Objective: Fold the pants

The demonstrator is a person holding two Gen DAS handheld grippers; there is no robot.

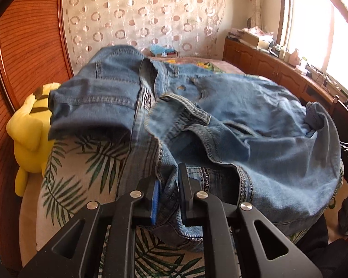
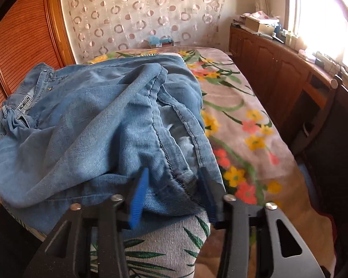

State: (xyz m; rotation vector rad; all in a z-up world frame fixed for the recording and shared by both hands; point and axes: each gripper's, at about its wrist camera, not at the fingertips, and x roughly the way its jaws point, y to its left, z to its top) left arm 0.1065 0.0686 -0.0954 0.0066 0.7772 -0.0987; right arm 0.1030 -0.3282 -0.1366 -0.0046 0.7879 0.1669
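The jeans (image 1: 220, 120) lie in a crumpled heap on the near end of the bed (image 2: 243, 115), over a leaf-print cover (image 1: 81, 162) that gives way to a flowered blanket (image 2: 239, 106) farther back. In the left wrist view the waistband and a pocket with stitched seams face up on the left of the heap, and the legs bunch to the right.

A dark strip (image 1: 205, 177) on the inside of the waistband carries pale lettering; only part of a word shows, too fragmentary to read. In the right wrist view a small dark label (image 2: 25, 104) sits near the waist, its print too small to make out.

The left hand-held gripper (image 1: 169, 199) is clamped on a fold of denim at the waistband, with the cloth pinched between its blue pad and the black finger. The right hand-held gripper (image 2: 174, 194) stands partly open astride a seamed edge of a leg; denim lies between the fingers, but the pads do not press it.

A yellow plush toy (image 1: 30, 134) sits at the bed's left edge against wooden panelling (image 1: 23, 58). A patterned curtain (image 2: 146, 18) hangs behind the bed. A cluttered wooden cabinet (image 2: 278, 64) runs along the right below a bright window (image 2: 324, 11).
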